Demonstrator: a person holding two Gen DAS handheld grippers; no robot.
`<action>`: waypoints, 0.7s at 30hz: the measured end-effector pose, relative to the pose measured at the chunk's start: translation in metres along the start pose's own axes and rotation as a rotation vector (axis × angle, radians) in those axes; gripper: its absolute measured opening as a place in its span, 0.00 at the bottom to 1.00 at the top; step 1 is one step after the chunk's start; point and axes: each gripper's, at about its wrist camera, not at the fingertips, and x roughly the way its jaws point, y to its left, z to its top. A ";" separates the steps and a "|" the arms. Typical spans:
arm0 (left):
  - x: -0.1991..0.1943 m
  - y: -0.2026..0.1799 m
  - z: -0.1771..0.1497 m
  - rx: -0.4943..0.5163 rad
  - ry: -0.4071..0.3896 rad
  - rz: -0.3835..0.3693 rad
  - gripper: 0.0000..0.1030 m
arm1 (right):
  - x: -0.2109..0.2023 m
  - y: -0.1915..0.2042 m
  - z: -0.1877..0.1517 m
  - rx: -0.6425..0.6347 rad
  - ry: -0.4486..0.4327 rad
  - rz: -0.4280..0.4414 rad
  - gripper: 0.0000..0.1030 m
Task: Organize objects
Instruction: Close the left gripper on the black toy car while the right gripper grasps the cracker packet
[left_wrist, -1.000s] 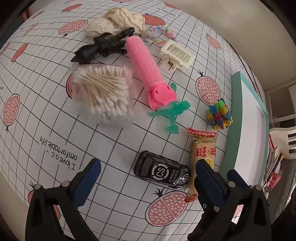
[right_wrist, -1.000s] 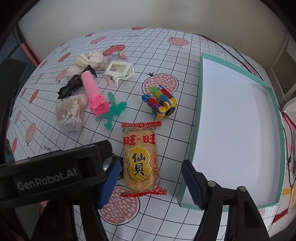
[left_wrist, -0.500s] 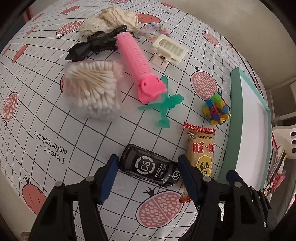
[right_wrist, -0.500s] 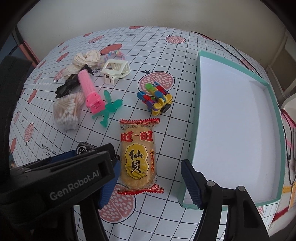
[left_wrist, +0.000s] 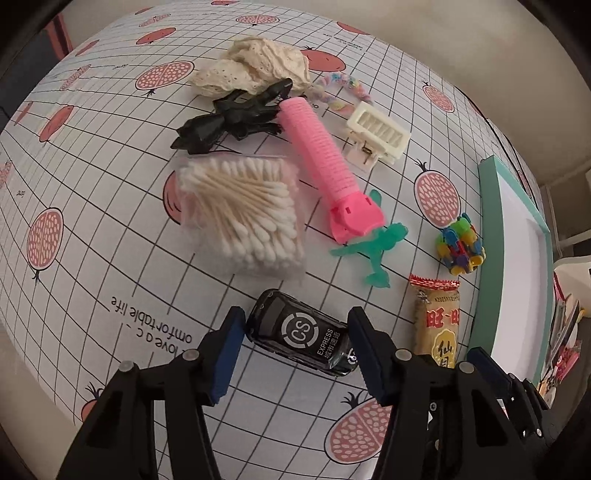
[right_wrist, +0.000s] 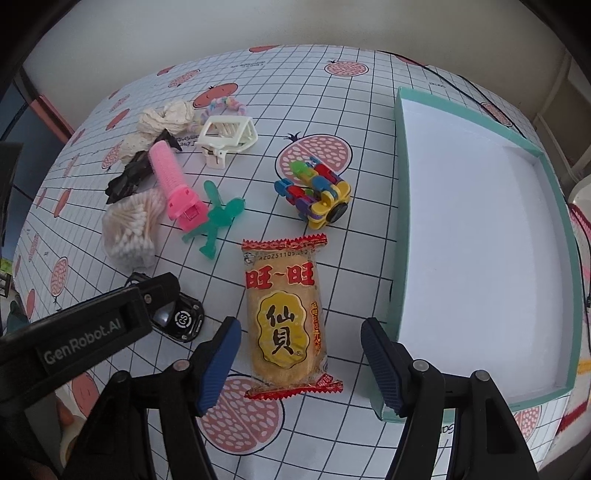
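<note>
While left gripper jaws clamp "CS EXPRESS" toy car, right gripper jaws gape.

Bright, even light; sharp center, fisheye-warped edges w/ vignette.

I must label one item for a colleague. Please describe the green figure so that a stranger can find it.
Start at the teal tray, then go left past the block toy. The green figure lies flat on the cloth, touching the wide end of the pink roller. It alone is translucent green, with spread limbs.
</note>
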 end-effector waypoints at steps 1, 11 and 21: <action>-0.001 0.002 0.000 0.001 -0.001 0.002 0.57 | 0.002 0.001 0.001 0.000 0.004 -0.003 0.68; 0.013 0.013 0.012 0.019 -0.006 0.010 0.59 | 0.020 0.010 0.007 0.028 0.039 -0.016 0.69; 0.023 -0.002 0.008 0.066 0.006 0.043 0.60 | 0.024 0.016 0.008 -0.010 0.035 -0.055 0.66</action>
